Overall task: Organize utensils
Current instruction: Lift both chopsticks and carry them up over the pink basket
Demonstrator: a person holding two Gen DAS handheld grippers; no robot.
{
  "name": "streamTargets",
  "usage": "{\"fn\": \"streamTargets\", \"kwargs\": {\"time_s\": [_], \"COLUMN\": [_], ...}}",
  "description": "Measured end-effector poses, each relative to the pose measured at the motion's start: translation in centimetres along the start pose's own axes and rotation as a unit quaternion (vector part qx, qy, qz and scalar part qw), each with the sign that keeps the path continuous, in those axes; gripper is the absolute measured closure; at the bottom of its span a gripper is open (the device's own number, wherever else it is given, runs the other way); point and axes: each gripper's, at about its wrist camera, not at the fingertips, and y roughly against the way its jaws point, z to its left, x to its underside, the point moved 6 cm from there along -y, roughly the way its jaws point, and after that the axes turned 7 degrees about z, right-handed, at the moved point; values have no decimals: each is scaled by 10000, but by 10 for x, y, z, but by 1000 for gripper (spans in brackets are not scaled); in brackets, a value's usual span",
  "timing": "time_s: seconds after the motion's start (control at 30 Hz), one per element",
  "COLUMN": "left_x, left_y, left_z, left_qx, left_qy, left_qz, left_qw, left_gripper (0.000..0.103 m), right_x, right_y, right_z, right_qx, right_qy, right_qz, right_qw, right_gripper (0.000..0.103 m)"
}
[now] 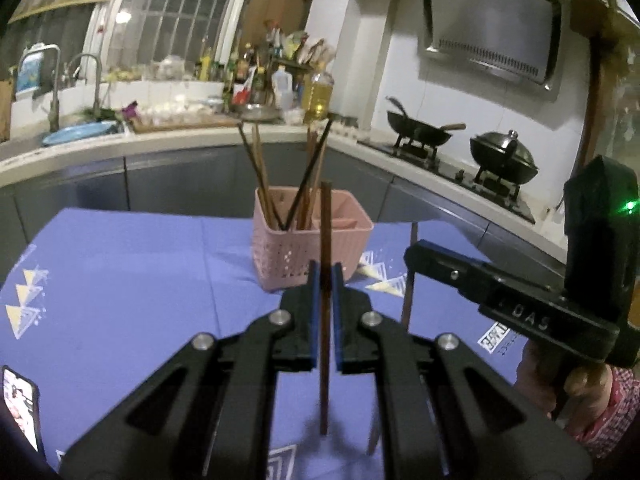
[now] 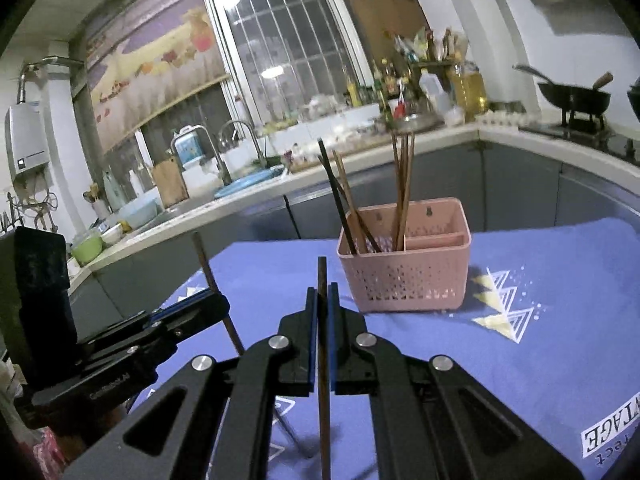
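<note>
A pink perforated utensil basket (image 1: 312,240) (image 2: 404,256) stands on the blue cloth and holds several dark chopsticks (image 1: 304,176) (image 2: 402,192) leaning in its left compartment. My left gripper (image 1: 326,280) is shut on a brown chopstick (image 1: 325,240), held upright just in front of the basket. My right gripper (image 2: 322,300) is shut on another brown chopstick (image 2: 322,360), also upright, short of the basket's left side. Each gripper shows in the other's view: the right one (image 1: 412,256) with its chopstick (image 1: 410,280), the left one (image 2: 216,300) with its chopstick (image 2: 208,268).
The blue tablecloth (image 1: 120,280) (image 2: 540,360) covers the table. A phone (image 1: 22,404) lies at its left edge. Behind are the kitchen counter, a sink with a blue basin (image 1: 76,134), bottles (image 1: 318,92) and two black woks (image 1: 424,128) on the stove.
</note>
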Motion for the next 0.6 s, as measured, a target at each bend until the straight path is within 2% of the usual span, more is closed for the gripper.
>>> {"fn": "streamTargets", "kwargs": {"time_s": [0.37,0.6], "left_x": [-4,-19], "left_y": [5,8], "left_z": [2,3], "left_qx": [13,148], "left_qy": [39,83], "left_qz": [-49,-113], "left_qw": [10000,9998], "left_gripper": [98,98], "right_x": [2,-6], "right_y": [8,10], "right_z": [19,23], "right_qx": [114,151], "right_qy": [262,334], "right_qz": [-169,-282], "right_qw": [9994,9989], "right_gripper": [98,98]}}
